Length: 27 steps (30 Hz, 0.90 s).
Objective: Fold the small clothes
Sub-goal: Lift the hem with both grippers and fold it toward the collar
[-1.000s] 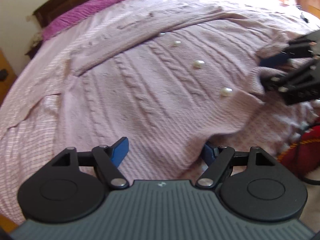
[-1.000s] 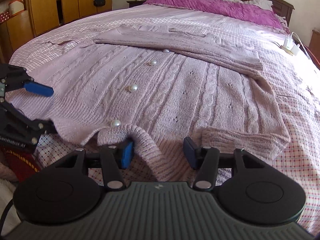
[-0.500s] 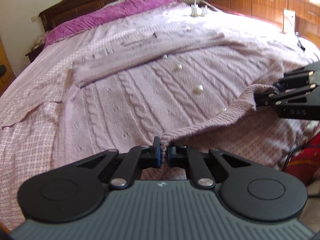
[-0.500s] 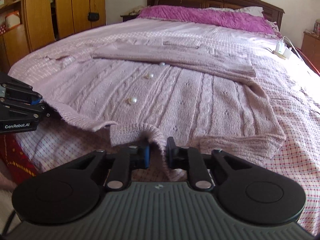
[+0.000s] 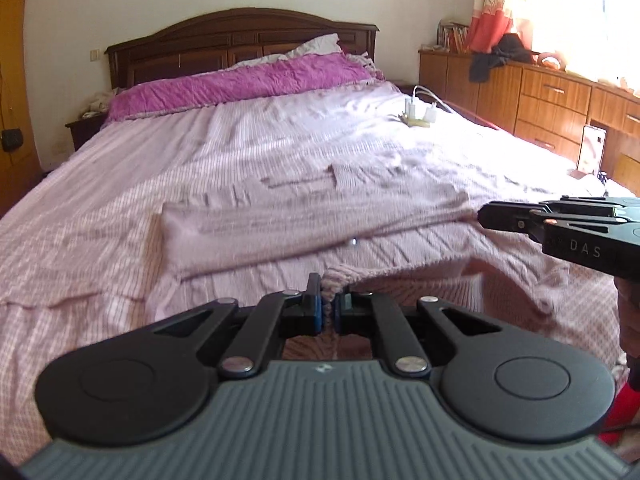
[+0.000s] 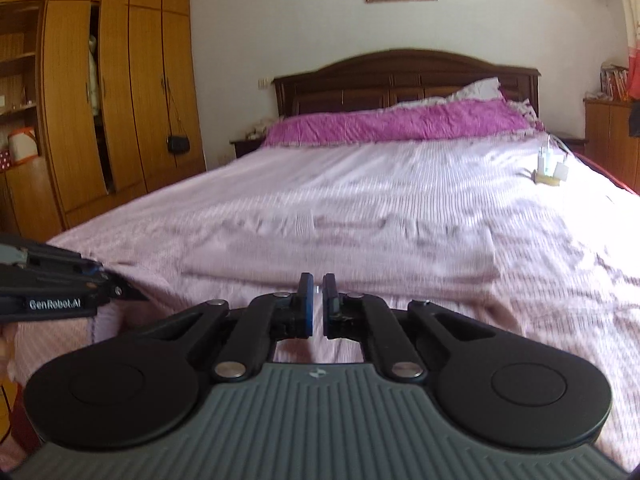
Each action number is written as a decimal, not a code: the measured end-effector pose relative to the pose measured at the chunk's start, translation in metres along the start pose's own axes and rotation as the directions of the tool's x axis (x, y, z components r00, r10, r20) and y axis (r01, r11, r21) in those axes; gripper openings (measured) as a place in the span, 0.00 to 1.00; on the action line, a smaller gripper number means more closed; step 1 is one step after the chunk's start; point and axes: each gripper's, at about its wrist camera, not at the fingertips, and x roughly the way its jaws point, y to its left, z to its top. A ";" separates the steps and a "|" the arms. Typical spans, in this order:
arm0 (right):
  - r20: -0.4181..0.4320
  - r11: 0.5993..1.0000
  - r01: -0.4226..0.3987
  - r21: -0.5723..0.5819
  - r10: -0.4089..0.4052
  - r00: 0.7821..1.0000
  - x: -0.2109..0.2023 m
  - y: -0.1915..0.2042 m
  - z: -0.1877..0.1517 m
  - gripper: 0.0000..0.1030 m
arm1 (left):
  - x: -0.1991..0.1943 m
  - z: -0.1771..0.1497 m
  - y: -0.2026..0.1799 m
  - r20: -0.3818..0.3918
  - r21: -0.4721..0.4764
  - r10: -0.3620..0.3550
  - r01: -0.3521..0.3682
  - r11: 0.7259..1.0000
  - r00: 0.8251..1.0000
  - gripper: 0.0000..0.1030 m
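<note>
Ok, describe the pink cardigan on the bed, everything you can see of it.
The cardigan is pale pink cable knit, soft and thick looking, spread across the checked bedspread. Its sleeves are folded across the chest as a flat band, with one small button showing below it. The ribbed bottom hem is lifted off the bed: the left gripper is shut on it, knit bunched between the pads. The right gripper is nearly closed at the hem's other end, but the view is too blurred to confirm cloth between its pads.

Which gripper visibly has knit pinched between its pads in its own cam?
The left gripper: the hem of the pink cardigan bunches between its blue pads. The right gripper shows only a narrow bare gap there.
</note>
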 end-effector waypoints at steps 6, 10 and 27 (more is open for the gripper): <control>0.002 0.999 -0.045 -0.026 0.045 0.999 0.022 -0.007 0.036 0.03 | 0.018 0.024 0.005 0.022 -0.032 -0.012 0.012 0.999 1.000 0.07; -0.055 0.996 -0.077 0.034 0.079 0.995 0.029 -0.023 0.036 0.08 | 0.028 0.025 0.008 0.008 -0.040 0.004 -0.004 0.999 1.000 0.07; -0.339 0.938 -0.107 -0.331 -0.013 0.941 0.020 0.023 -0.062 0.80 | 0.037 0.021 0.017 -0.016 -0.089 0.038 -0.039 0.995 0.999 0.07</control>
